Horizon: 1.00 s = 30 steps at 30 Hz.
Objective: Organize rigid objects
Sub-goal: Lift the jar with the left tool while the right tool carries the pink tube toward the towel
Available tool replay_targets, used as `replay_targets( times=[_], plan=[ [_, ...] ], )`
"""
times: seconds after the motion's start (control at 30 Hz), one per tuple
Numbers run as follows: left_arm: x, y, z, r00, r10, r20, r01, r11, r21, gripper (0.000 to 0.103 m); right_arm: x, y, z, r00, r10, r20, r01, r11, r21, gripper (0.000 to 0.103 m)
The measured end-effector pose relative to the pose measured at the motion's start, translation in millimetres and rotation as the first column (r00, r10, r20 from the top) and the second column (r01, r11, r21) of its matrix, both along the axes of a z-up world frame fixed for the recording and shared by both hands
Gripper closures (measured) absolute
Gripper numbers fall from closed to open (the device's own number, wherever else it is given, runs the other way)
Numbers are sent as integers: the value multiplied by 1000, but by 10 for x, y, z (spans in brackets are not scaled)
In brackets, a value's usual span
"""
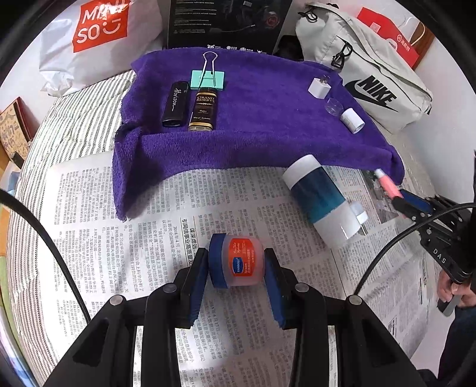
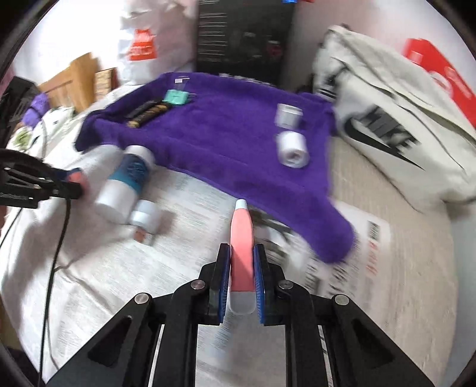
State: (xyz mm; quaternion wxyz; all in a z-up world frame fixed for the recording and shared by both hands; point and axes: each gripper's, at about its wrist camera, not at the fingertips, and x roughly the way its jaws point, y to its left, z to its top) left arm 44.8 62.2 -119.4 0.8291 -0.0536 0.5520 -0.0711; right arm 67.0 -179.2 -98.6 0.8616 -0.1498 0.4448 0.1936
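Bed surface with a striped cover, newspaper (image 1: 125, 226) spread over it, purple towel (image 1: 267, 119) laid across the far part, bags and a black box (image 1: 226, 20) behind.

Largest first: the blue-and-white bottle (image 1: 322, 199) lies on its side on the newspaper just off the towel's near edge — not yet placed, and it sits between our two grippers. On the towel we see two groups: black Horizon case (image 1: 175, 104), Grand Reserve bottle (image 1: 205, 108) and teal binder clip (image 1: 208, 78) touching in a row at left; white charger plug (image 1: 319, 86), clear cap (image 1: 333, 106) and small white bottle (image 1: 352, 119) at right.

Left hand-held gripper (image 1: 236, 265) is clamped on the small red-label jar (image 1: 236, 262), above the newspaper. Right hand-held gripper (image 2: 241, 268) pinches the pink tube (image 2: 241, 238), tip pointing at the towel's near corner.

We judge it over halfway: six items on the towel, two in grip, one left. Right view is motion-blurred, so details there are rough.
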Motion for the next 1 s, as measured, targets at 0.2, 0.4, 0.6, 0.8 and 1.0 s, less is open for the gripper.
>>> replay_targets(
  times=[0.2, 0.4, 0.6, 0.8, 1.0],
  plan=[
    [39, -9, -31, 1000, 2, 14, -2, 1000, 6, 68, 15, -170, -172, 995, -89, -53, 91, 995, 28, 87],
    [63, -43, -44, 1000, -4, 17, 4, 1000, 24, 68, -8, -156, -191, 997, -73, -20, 74, 997, 37, 86],
    [53, -51, -53, 1000, -9, 27, 8, 1000, 30, 68, 22, -163, -205, 998, -57, 0, 57, 996, 63, 86],
    [62, -67, -61, 999, -20, 48, 18, 999, 39, 68, 63, -165, -205, 998, -58, -3, 59, 996, 71, 87],
    [64, -67, -55, 997, -15, 71, 12, 999, 46, 68, 11, -97, -214, 998, -50, 38, 49, 999, 22, 87]
  ],
)
